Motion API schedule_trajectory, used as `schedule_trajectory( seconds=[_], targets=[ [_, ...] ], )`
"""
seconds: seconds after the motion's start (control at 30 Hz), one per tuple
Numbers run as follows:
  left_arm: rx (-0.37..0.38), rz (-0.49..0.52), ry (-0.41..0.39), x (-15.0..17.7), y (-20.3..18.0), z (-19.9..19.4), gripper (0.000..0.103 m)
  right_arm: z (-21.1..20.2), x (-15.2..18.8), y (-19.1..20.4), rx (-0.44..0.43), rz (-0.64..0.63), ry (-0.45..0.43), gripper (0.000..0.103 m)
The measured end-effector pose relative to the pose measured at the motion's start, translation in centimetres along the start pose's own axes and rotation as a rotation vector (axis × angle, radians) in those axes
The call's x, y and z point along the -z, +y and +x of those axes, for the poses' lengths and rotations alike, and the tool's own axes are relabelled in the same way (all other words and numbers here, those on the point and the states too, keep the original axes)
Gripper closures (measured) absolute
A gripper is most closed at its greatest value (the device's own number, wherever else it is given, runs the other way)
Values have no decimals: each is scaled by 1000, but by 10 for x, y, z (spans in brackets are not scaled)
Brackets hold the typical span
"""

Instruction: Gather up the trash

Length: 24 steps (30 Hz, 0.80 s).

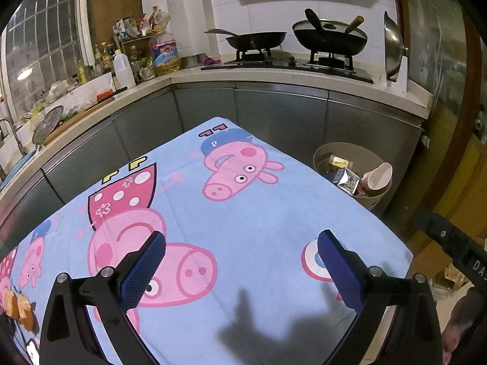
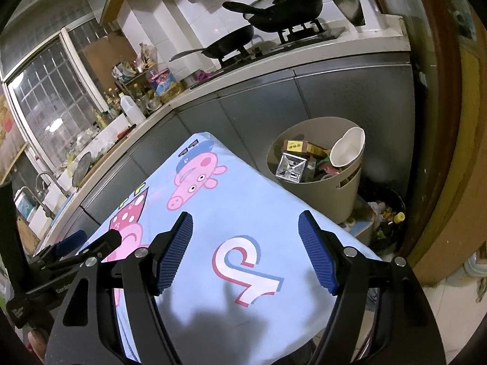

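Trash (image 2: 307, 161) fills beige bin (image 2: 322, 200): cartons, foil pack, paper cup.

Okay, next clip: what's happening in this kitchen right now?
A person holds two grippers over a table covered with a cartoon pig cloth. The left gripper and the right gripper are both open and hold nothing. The beige trash bin beside the table's far corner already holds a paper cup, a silver pouch and small boxes. Some orange peel pieces lie near the cloth's left edge, not yet collected.
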<state>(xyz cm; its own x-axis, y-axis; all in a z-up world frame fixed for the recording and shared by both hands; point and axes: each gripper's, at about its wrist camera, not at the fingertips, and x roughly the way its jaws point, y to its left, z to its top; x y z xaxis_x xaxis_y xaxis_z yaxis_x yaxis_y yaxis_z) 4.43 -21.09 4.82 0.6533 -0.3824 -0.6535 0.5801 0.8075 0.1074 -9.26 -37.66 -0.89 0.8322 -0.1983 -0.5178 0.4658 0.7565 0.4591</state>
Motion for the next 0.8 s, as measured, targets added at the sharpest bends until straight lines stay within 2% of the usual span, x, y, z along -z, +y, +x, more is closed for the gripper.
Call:
schedule_trajectory(
  seconds=[0.8],
  targets=[
    [4,-10,0,5,4,0,4,0,2,-3,1,0,-2,32]
  ],
)
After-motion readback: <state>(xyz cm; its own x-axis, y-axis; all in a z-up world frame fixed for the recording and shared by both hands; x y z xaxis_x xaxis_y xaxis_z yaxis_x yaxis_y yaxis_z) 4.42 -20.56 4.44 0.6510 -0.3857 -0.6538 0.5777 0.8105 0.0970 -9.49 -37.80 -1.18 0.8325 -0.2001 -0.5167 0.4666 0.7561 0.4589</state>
